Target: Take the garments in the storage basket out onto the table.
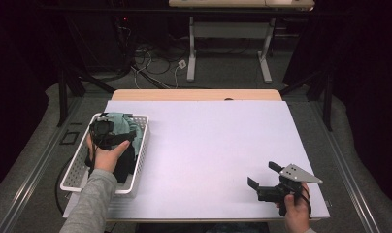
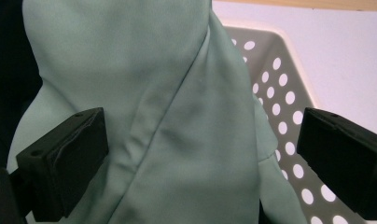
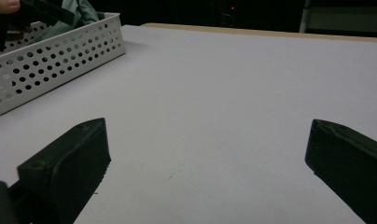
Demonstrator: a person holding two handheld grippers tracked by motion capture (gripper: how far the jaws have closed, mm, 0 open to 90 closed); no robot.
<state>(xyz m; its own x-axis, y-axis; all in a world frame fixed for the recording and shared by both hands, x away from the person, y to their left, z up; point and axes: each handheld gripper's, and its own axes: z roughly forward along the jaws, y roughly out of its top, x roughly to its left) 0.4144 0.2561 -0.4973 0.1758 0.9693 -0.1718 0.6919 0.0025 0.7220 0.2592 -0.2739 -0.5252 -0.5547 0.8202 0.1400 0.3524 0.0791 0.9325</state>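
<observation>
1. High view. White table point(image 1: 208, 160) with a wooden strip along its far edge. At its left side, a white perforated basket point(image 1: 141, 145) lying lengthwise, near to far. Contents: a pale green cloth point(image 1: 120, 124) bunched at the far end and a dark cloth point(image 1: 126, 167) nearer the person. The left gripper point(image 1: 106, 132) sits over the basket, above the green cloth, held by the left hand point(image 1: 106, 156) in a grey sleeve. The right gripper point(image 1: 263, 178) is low over the near right corner of the table, well apart from the basket, held by the right hand point(image 1: 296, 208); its grey three-cornered plate is on top, and its jaws are spread wide with nothing between them.

2. Left gripper view. Green cloth point(image 2: 168, 112) in folds close before the camera, lying between the two black jaws, which stand wide apart. The left jaw lies against the fabric; the right jaw is clear of it. Basket wall point(image 2: 280, 93) with round holes at right, white table beyond.

3. Right gripper view. Jaws wide apart over bare table point(image 3: 233, 102). Basket point(image 3: 51, 56) at far left, green cloth point(image 3: 79, 11) showing above its rim.
</observation>
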